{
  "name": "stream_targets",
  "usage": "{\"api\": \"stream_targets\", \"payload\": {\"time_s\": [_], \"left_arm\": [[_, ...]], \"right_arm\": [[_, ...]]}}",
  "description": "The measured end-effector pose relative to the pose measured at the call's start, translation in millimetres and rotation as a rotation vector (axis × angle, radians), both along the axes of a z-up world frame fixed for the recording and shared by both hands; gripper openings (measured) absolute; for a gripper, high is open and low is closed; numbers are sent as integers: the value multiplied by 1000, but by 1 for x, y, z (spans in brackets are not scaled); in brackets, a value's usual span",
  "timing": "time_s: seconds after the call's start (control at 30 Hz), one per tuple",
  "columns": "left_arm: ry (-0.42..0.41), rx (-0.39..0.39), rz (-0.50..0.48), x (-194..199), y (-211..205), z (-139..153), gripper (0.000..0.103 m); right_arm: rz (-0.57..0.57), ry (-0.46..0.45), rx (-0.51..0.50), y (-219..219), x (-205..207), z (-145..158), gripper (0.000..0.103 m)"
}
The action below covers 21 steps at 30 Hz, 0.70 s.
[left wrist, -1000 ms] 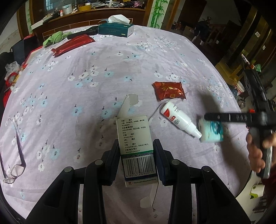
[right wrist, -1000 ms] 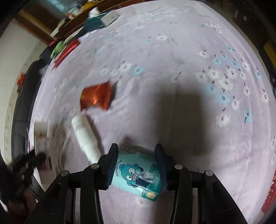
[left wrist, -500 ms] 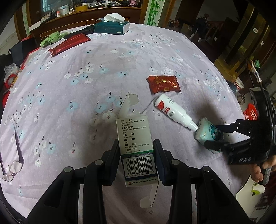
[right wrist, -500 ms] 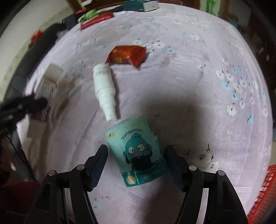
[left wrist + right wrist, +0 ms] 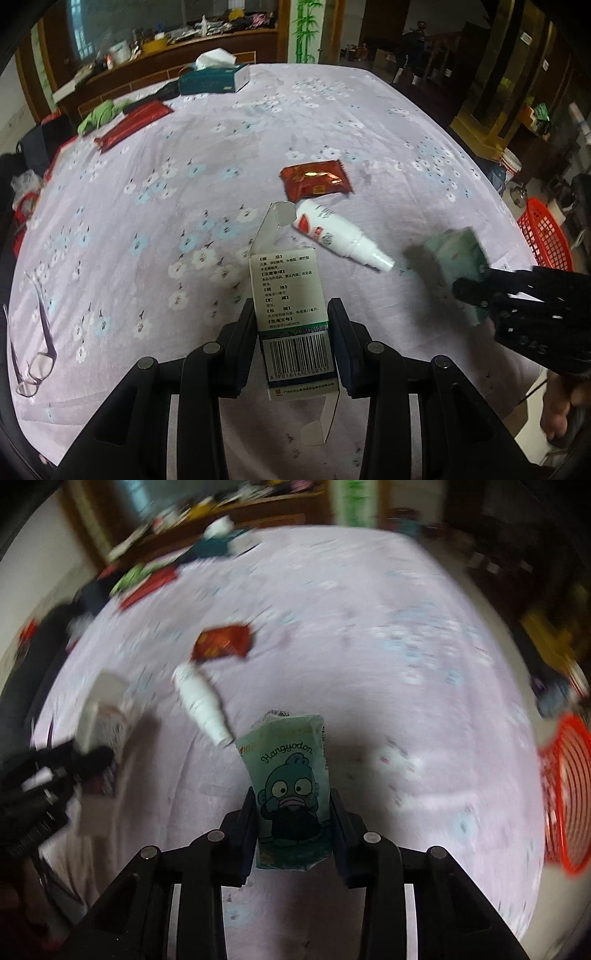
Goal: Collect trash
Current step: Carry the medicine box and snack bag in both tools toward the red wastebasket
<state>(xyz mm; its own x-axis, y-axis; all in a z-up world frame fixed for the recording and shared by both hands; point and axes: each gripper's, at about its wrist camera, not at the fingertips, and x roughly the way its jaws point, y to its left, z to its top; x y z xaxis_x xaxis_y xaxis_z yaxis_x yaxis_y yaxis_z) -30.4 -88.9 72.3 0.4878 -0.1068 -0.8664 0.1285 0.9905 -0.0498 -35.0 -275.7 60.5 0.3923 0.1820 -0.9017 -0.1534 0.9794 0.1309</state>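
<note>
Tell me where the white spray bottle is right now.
The white spray bottle lies on the floral tablecloth mid-table in the left wrist view, just in front of the red snack packet, nozzle pointing toward the teal pouch.

This is looking like a lived-in family home, likely a dining or sitting room. A round tabletop [image 5: 332, 122] is wearing a lilac cloth printed with small flowers, and a tissue box [image 5: 214, 79], a pair of glasses [image 5: 35, 365] and a green cloth [image 5: 98, 114] are lying about on it. Behind, a dark wooden sideboard [image 5: 147, 79] is carrying a clutter of household odds and ends, and a bamboo painting [image 5: 306, 29] is decorating the wall. A red plastic basket [image 5: 545, 236] is standing beside the table.
</note>
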Motion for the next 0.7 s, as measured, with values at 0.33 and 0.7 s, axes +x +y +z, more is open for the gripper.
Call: {"api": "stream_targets", "payload": {"time_s": [0.33,0.7], "left_arm": [[-52,50,-82,-3,-50,12,36],[-96,87,-183,-7,-100,22,36]], "right_arm": [[-146,-41,26,-30,-43,20,37],[-220,-66,46,-68,-59,30,37]]}}
